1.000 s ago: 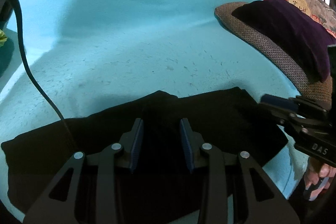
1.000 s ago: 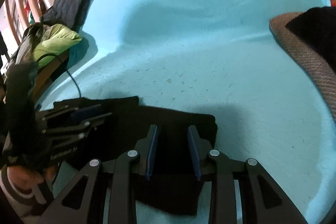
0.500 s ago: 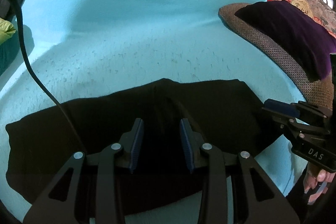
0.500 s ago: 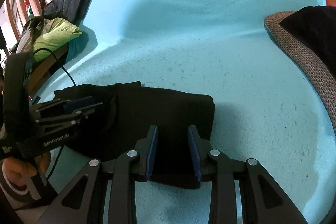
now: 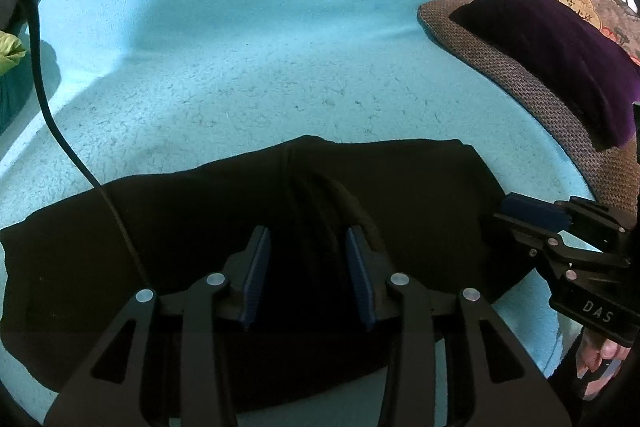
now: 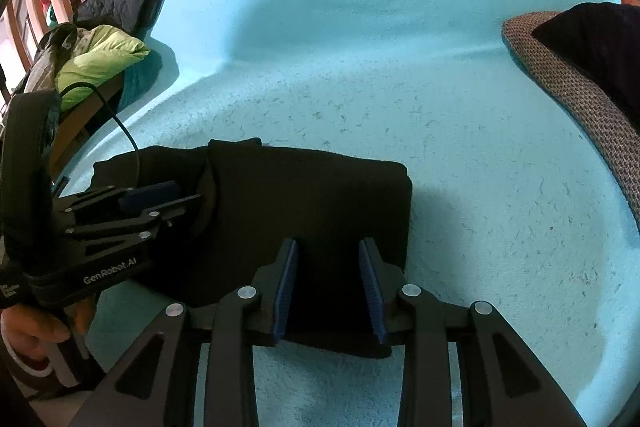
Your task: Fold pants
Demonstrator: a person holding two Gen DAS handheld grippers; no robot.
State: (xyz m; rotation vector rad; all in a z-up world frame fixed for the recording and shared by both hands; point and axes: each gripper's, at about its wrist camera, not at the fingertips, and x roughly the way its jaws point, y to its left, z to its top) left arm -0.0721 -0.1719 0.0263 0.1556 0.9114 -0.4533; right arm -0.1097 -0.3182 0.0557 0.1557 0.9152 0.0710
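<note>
1. We have the black pants (image 5: 400, 195) lying flat on the turquoise fleece cover (image 5: 280, 75) as a compact dark bundle; one short end sits square and neat on the right, while the other side runs out longer and lower toward the left edge of the left wrist view.

2. Our left gripper (image 5: 308, 263) hangs over the middle of the bundle, above a ridge of gathered cloth; its jaws have just been opening, and its blue pads (image 5: 256, 267) stand apart with cloth showing beneath them, not pinched.

3. Our right gripper (image 6: 328, 287) hangs over the near right corner of the pants (image 6: 312, 195); its pads (image 6: 286, 287) are parted too, and nothing is clamped between them.

4. We judge that a fold has just been laid and let go; whether it is the last fold we cannot tell, since the bundle looks thicker on one side than on the other.

5. The next move calls for lifting both grippers clear without dragging the top layer; if another fold is wanted, we would need to pinch the longer left end and carry it over onto the square end.

6. The black cable (image 5: 40, 75) trails across the left part of the cloth; we should keep it from snagging the fabric.
</note>
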